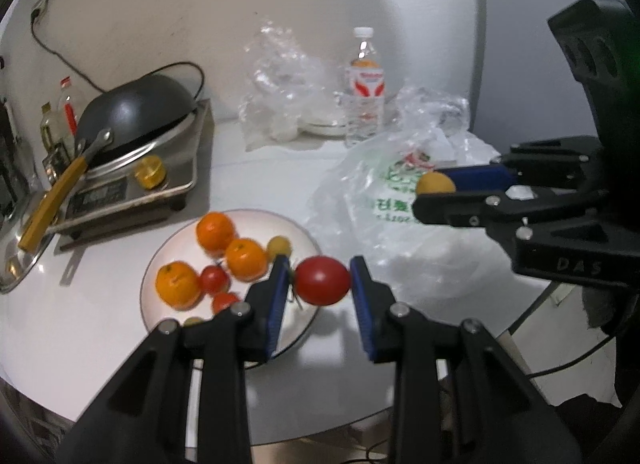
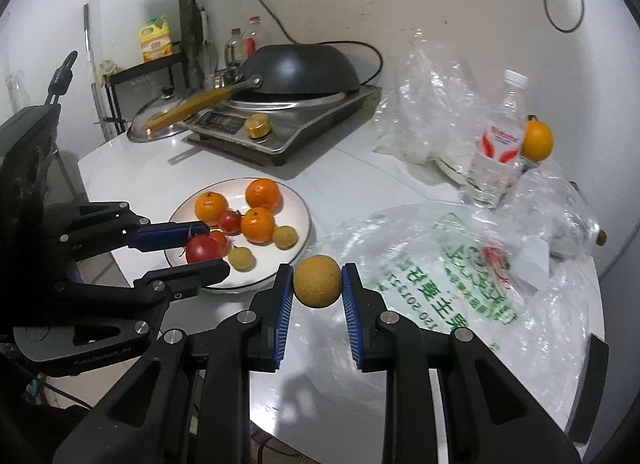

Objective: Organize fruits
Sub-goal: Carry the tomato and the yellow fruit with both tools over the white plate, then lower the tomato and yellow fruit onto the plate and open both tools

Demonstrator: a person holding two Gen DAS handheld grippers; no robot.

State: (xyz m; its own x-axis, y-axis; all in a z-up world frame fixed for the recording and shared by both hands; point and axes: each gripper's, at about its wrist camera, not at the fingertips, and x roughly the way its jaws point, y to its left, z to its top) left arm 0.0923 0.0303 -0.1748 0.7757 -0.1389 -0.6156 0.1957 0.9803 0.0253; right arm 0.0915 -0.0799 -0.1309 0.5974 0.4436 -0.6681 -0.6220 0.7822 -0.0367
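A white plate (image 1: 160, 264) (image 2: 298, 204) on the white table holds three oranges (image 1: 215, 230) (image 2: 263, 195), small red tomatoes (image 1: 214, 279) (image 2: 229, 222) and small yellow-brown fruits (image 1: 278, 247) (image 2: 285, 237). My left gripper (image 1: 322, 280) (image 2: 204, 246) is shut on a red tomato (image 1: 323, 281) (image 2: 203, 250), held just above the plate's near right rim. My right gripper (image 2: 317, 282) (image 1: 434, 188) is shut on a round yellow-brown fruit (image 2: 318, 282) (image 1: 435, 184), held above the table between the plate and a printed plastic bag (image 2: 460, 264) (image 1: 380, 192).
An upturned black wok (image 1: 136, 112) (image 2: 304, 68) rests on a steel cooker at the back left, beside a lid (image 2: 156, 124). A water bottle (image 1: 365, 84) (image 2: 500, 140), crumpled clear bags (image 1: 280, 88) (image 2: 432, 104) and one more orange (image 2: 537, 141) stand at the back right.
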